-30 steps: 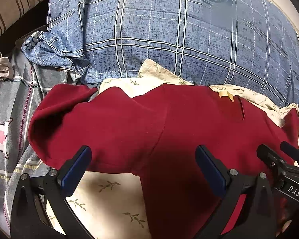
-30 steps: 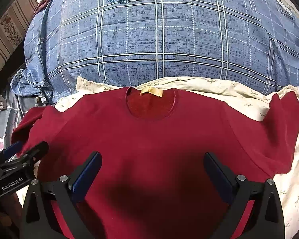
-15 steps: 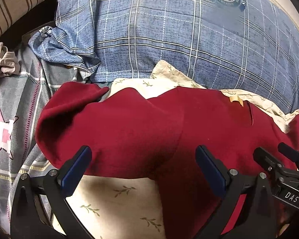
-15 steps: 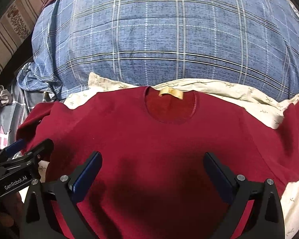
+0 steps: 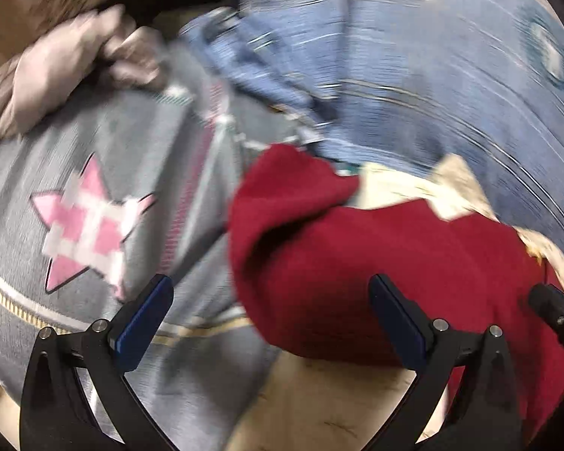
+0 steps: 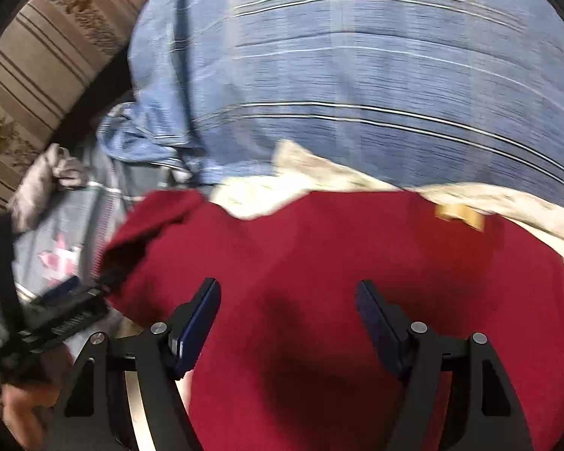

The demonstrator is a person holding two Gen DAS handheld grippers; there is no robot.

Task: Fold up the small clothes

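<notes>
Blue plaid bedding (image 6: 357,75) backs your red sweater (image 6: 338,282); your left gripper (image 5: 270,315) and right gripper (image 6: 287,319) both gape, holding nothing.

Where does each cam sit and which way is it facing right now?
Left wrist: on the left gripper, facing the red top's sleeve and the grey star fabric; own open fingers show.
Right wrist: on the right gripper, facing the top's body; own fingers, a hand show.
Shared: red top, blue plaid bedding.
</notes>
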